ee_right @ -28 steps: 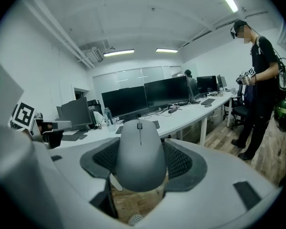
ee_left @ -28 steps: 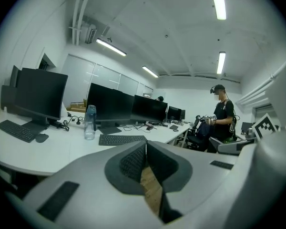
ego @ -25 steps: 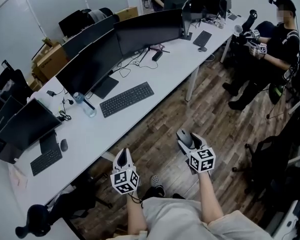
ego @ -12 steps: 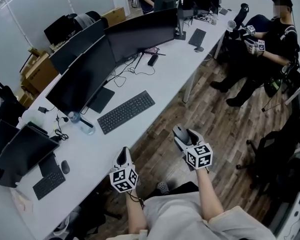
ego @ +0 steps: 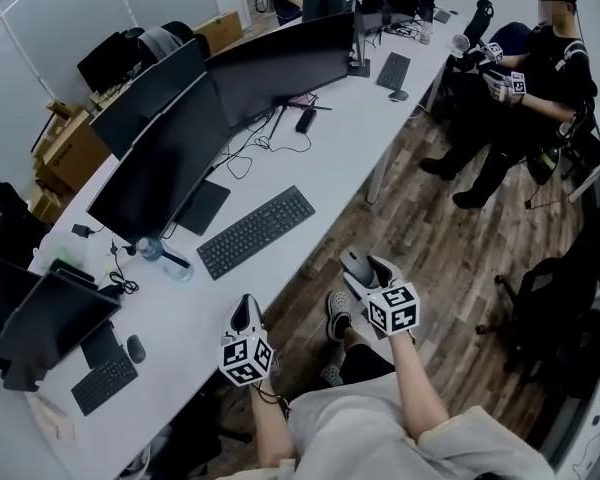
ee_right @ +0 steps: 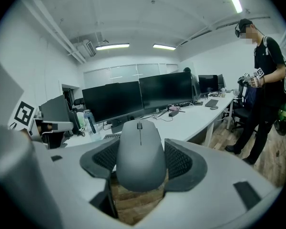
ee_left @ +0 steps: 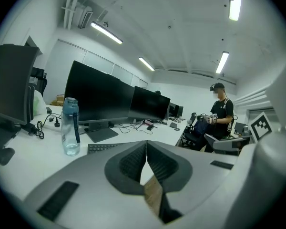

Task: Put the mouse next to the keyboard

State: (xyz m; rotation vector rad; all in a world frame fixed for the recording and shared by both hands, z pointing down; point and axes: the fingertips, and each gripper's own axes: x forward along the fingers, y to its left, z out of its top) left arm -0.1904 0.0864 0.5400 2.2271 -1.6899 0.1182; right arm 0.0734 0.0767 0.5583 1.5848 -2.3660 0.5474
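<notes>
The right gripper (ego: 363,272) clamps the grey mouse (ee_right: 139,154) well right of the keyboard (ego: 256,232) (over the floor (ego: 450,258)), while the left gripper (ego: 245,314), nearer the keyboard, has its jaws pressed together, empty.

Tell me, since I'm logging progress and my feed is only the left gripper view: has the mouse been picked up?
Observer: Yes. The right gripper view shows the right gripper shut on the grey mouse.
Operator: Is it over the desk?
Observer: No. In the head view it hangs above the wood floor, off the near edge of the desk.
Operator: Any room by the keyboard?
Observer: The head view shows bare desk off the end of the keyboard nearest that gripper.
</notes>
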